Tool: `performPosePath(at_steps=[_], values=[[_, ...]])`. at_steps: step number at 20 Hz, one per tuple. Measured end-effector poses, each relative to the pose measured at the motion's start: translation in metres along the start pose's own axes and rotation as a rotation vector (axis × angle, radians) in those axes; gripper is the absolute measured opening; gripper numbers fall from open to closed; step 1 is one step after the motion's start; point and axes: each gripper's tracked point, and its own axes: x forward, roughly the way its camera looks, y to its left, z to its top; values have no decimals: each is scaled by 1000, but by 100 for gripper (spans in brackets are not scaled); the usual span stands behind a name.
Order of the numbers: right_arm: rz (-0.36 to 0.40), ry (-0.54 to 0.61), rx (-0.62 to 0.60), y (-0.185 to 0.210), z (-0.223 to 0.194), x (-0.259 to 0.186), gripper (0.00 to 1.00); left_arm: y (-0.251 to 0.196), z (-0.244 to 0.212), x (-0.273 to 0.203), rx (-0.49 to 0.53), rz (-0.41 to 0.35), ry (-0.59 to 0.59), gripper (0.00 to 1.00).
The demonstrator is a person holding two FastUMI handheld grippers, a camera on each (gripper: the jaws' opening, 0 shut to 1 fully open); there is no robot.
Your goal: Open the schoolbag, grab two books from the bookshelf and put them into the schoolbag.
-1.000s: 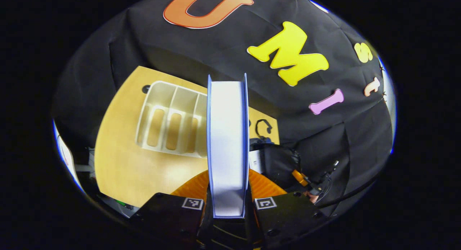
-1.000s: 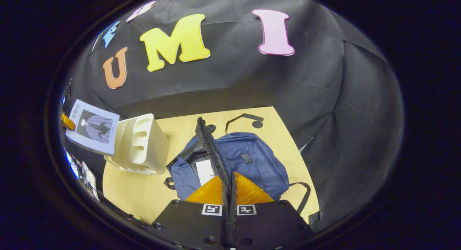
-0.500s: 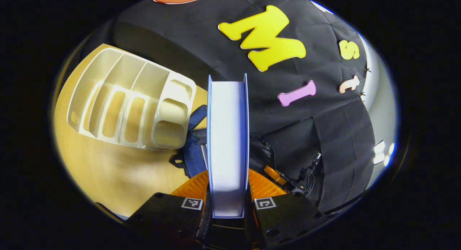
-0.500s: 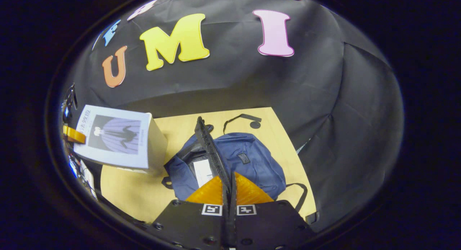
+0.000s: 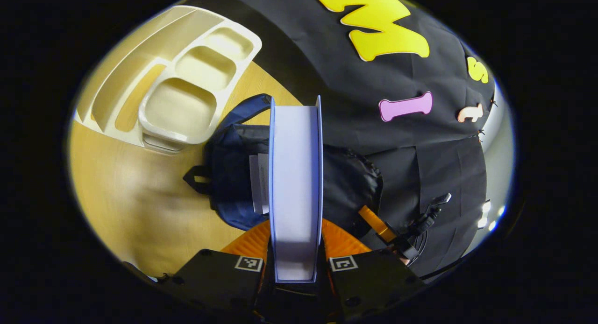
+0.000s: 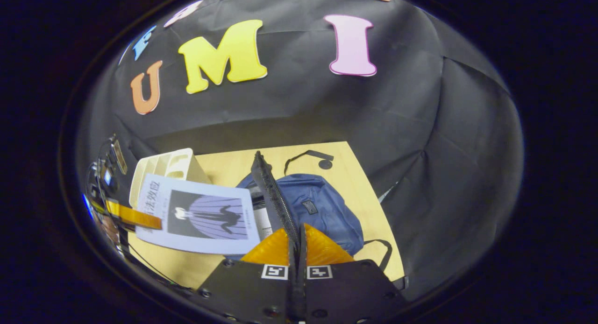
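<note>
My left gripper is shut on a thick book with a pale blue cover, its page edge facing the camera. The book hangs above the open mouth of the dark blue schoolbag. In the right gripper view the same book lies flat in the air, just left of the schoolbag, with the left gripper at its left edge. My right gripper is shut on the bag's zipper flap and holds it upright. A white book lies inside the bag.
The cream bookshelf stands on the wooden table left of the bag, its slots bare; the bookshelf sits behind the held book. The bag's straps trail toward the table's far edge. Cables hang at the right.
The left gripper has carried the book from beside the bookshelf rightward and down, to over the bag's opening. The right gripper has kept the flap raised, barely moving.
</note>
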Motion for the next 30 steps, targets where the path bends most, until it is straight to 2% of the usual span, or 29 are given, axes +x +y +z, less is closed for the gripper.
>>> performPosePath(at_steps=[3, 5, 6, 7, 8, 9, 10, 14, 15, 16, 19, 24, 25, 26, 30], values=[[-6, 0, -9, -3, 2, -2, 0, 10, -8, 26, 57, 36, 9, 38], [-5, 2, -10, -4, 4, -4, 0, 13, -10, 43, 49, 33, 10, 38], [-4, 2, -12, -4, 6, -3, 0, 14, -12, 49, 29, 27, 17, 37], [-5, 4, -15, -5, 7, -3, 0, 14, -15, 56, 5, 16, 25, 42], [-4, 5, -12, -6, 8, -3, 0, 13, -18, 61, -14, 2, 28, 38], [-4, 3, -10, -7, 11, -4, 0, 15, -20, 66, -15, 6, 28, 42], [-4, 4, -11, -7, 12, -3, 0, 17, -22, 73, -16, 4, 29, 38], [-8, 4, -23, -11, 18, -2, 0, 17, -23, 90, -38, -24, 20, 38], [-7, 2, -23, -11, 20, -4, 0, 15, -23, 97, -42, -32, 18, 43], [-4, 0, -27, -10, 22, -3, 0, 11, -21, 103, -41, -38, 18, 38], [9, -5, -38, -5, 29, -5, 0, 5, -18, 118, -24, -58, 14, 38], [31, -9, -45, 2, 38, -5, 0, 2, -15, 144, -70, -107, 17, 37], [31, -8, -50, 2, 39, -5, 0, 0, -15, 148, -73, -112, 18, 33], [31, -8, -55, 2, 39, -3, 0, -1, -16, 153, -75, -119, 20, 38], [31, -3, -70, 3, 42, 0, 0, -3, -18, 173, -103, -161, 18, 38]])
